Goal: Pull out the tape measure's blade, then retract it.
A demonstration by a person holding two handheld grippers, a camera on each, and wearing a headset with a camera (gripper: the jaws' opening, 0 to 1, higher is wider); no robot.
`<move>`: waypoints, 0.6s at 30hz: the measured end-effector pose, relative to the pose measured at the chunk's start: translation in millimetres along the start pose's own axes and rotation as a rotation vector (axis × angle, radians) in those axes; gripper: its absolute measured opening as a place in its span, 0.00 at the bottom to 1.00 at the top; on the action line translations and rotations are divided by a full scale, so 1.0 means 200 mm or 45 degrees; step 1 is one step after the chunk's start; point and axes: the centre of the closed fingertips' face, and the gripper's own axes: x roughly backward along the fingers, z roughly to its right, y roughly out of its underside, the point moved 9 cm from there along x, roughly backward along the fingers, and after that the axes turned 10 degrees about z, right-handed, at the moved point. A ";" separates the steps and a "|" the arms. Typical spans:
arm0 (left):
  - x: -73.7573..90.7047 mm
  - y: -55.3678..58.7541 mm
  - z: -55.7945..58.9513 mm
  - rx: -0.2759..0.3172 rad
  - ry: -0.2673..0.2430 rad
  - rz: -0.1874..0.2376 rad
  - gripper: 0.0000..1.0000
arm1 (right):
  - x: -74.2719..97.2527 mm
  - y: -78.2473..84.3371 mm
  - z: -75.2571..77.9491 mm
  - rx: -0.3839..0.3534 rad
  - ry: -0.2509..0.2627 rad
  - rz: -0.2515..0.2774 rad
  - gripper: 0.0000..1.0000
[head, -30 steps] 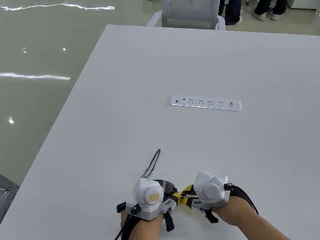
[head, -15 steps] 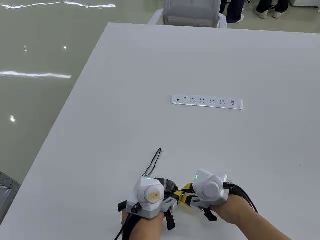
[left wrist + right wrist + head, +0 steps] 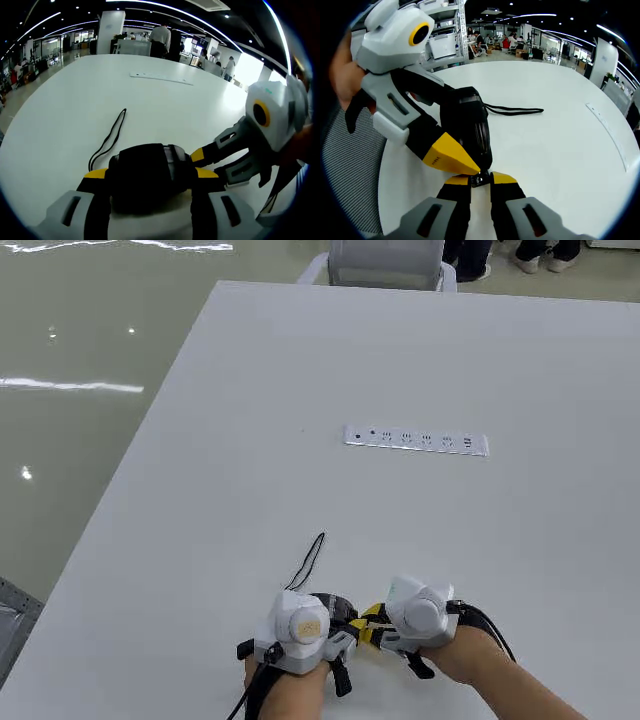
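Nearest the person, the left gripper (image 3: 150,176) has its jaws closed across the black tape measure (image 3: 470,120), clamping the case by its flanks just above the white table (image 3: 230,440). The right gripper (image 3: 480,182) meets it head-on, its yellow-tipped jaws almost together on a small dark piece at the case mouth, judged to be the end hook (image 3: 481,176); no length of blade is drawn out yet, so the pull appears to be at its start. To do this step well, hold the case rigid in the left gripper and draw the right gripper straight away along the blade's line, level with the table, without twisting, so the hook does not slip from the narrow pinch. For the return, guide the blade back under control and do not let it snap home. Beyond the case, its black wrist strap (image 3: 308,562) lies in a loop on the table. Farther off lies a white power strip (image 3: 415,440), its sockets apparently unoccupied, and past the far edge stands a grey chair (image 3: 385,260).
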 end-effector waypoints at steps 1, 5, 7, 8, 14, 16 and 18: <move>0.00 0.00 0.00 0.000 0.001 -0.001 0.62 | 0.00 0.00 0.00 0.001 -0.002 0.000 0.13; 0.00 0.00 0.00 -0.008 -0.005 0.002 0.62 | 0.00 0.00 0.00 0.016 -0.003 0.005 0.14; 0.00 0.00 0.00 -0.008 -0.006 0.002 0.62 | 0.00 0.00 0.00 0.020 -0.001 0.012 0.14; 0.00 0.00 0.00 -0.006 -0.007 0.002 0.62 | 0.00 0.01 0.00 0.023 -0.003 0.021 0.14; 0.00 0.00 0.00 -0.003 -0.006 0.003 0.62 | 0.01 0.01 -0.01 0.069 -0.012 0.022 0.16; 0.00 0.00 0.00 -0.003 -0.007 0.004 0.62 | 0.03 0.02 0.01 0.065 -0.014 0.020 0.15; 0.00 0.00 0.00 -0.003 -0.004 0.004 0.62 | 0.05 0.03 0.01 0.073 -0.020 0.011 0.15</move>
